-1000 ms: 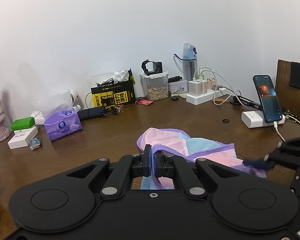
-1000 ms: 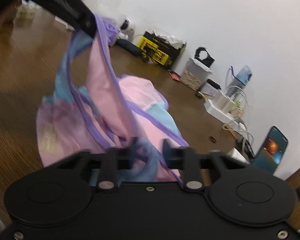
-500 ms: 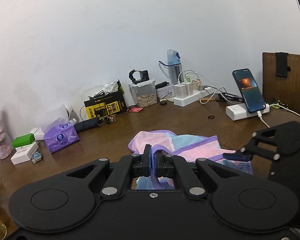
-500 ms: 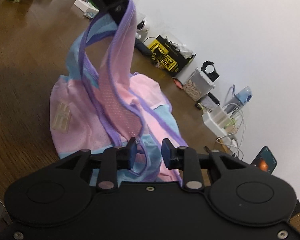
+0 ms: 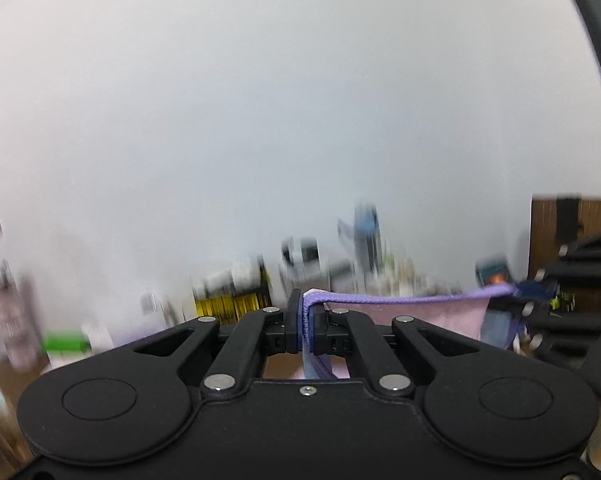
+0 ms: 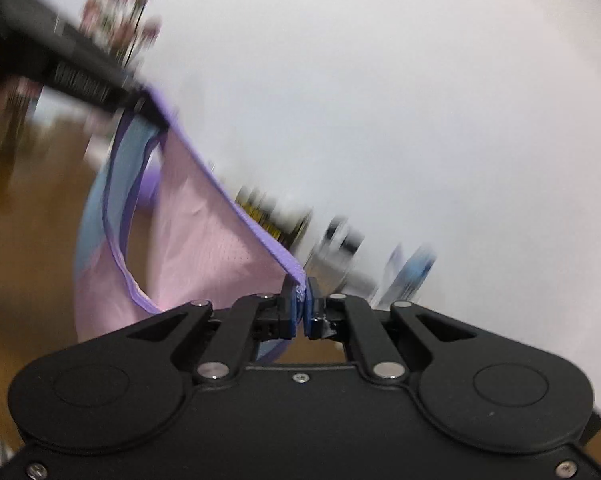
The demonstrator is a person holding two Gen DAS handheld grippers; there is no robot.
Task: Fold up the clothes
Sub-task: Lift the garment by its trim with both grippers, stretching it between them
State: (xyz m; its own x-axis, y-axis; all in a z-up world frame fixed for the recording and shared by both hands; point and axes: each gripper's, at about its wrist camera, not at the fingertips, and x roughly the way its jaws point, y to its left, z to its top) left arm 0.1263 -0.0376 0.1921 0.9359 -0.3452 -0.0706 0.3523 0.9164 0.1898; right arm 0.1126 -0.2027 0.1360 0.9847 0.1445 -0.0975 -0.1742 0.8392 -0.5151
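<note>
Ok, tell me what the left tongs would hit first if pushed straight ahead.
Beyond the shirt hem the left tongs already pinch, probably the blurred clutter against the wall; depth is unclear.

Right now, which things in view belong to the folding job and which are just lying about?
In the job:
- pink and blue garment, its purple hem pulled taut
- left gripper, shut on the hem
- right gripper, shut on the hem

Lying about, all blurred:
- yellow and black box
- blue bottle
- green box
- phone

right claw [image 6: 299, 308]: closed onto purple hem | garment [image 6: 204, 248]: lifted off table, stretched taut between claws
</note>
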